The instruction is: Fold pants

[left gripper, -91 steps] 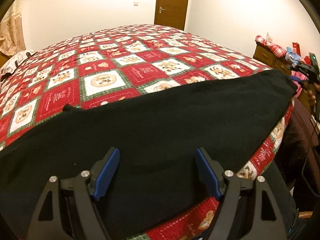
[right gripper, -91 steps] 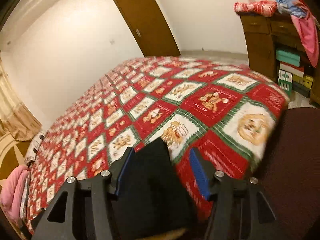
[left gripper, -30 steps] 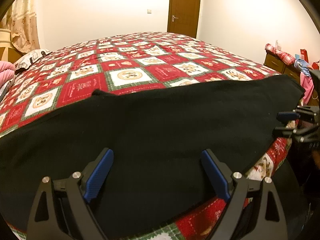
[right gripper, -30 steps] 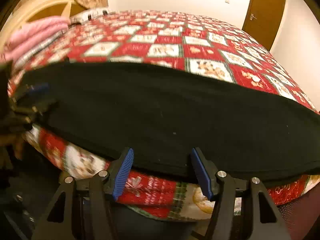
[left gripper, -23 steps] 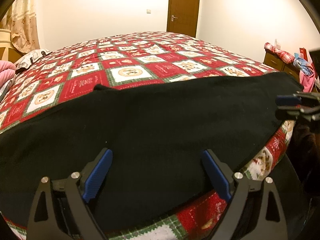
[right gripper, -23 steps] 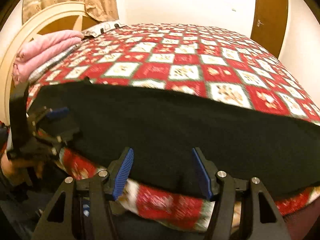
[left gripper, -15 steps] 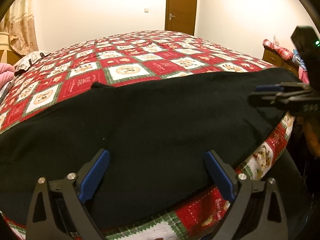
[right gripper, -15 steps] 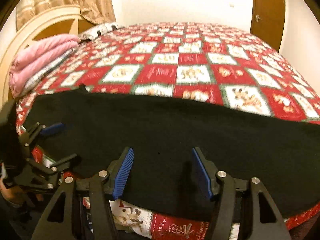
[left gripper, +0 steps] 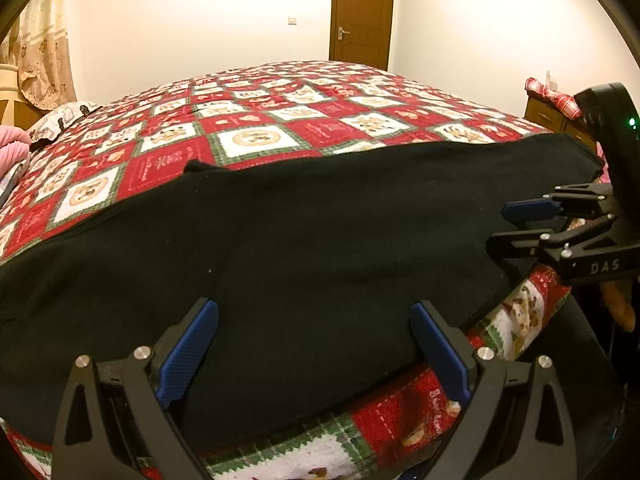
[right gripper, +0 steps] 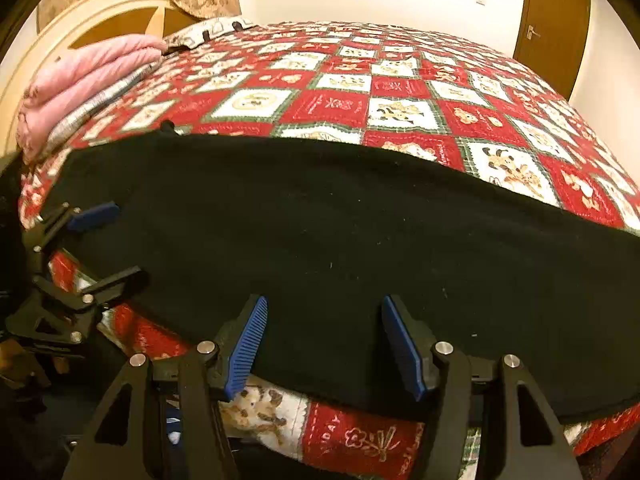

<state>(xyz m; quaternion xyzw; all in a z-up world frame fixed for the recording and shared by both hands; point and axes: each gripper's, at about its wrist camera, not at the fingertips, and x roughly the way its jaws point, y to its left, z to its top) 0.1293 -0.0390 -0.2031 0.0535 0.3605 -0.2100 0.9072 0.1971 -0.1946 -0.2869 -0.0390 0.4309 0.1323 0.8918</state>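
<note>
Currently: left gripper (left gripper: pixel 314 346) wide open, empty | right gripper (right gripper: pixel 324 346) partly open, empty | both poised at near edge of black pants (left gripper: pixel 300 248) | pants lie flat lengthwise along near edge of patchwork bed (left gripper: pixel 256 136) | judged: laid out, crosswise folds remaining.

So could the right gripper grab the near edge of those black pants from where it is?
Probably yes: the right gripper is open right over the pants' near edge, with nothing between.
</note>
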